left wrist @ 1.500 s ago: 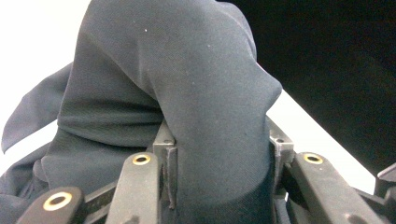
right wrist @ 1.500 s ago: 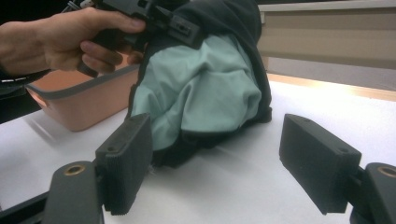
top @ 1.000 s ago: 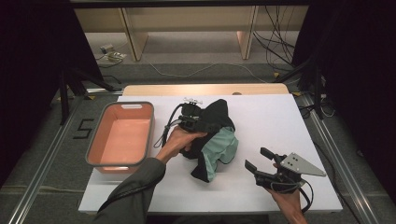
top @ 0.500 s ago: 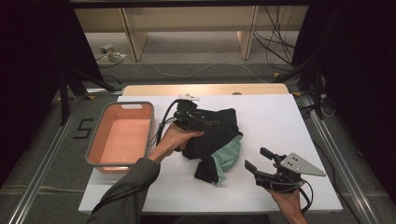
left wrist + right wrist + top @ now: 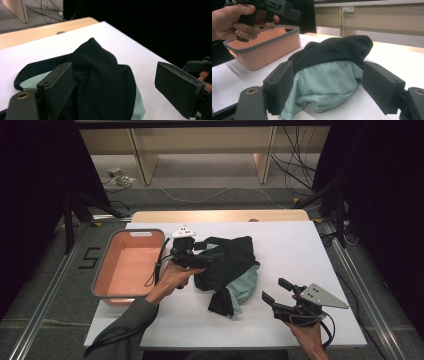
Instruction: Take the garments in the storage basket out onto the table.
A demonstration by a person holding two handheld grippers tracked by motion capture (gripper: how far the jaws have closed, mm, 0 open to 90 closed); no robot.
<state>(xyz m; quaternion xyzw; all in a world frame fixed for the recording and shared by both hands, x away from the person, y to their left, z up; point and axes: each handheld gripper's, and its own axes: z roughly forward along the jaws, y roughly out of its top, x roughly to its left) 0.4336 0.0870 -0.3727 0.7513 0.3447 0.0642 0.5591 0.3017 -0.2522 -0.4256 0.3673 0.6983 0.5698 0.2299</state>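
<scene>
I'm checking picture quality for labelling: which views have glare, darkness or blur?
High view: evenly lit white table, black surroundings at both sides. Left gripper view: tabletop glares nearly white, near claw pads soft. Right gripper view: black and mint garment sharp, bin clear.

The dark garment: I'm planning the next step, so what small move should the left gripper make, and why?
Probably lower the left gripper back onto the dark garment and close on a fold. Its jaws stand open and have just been opening, with nothing pressed between them. The garment lies bunched on the white table, beside the pink bin.
</scene>
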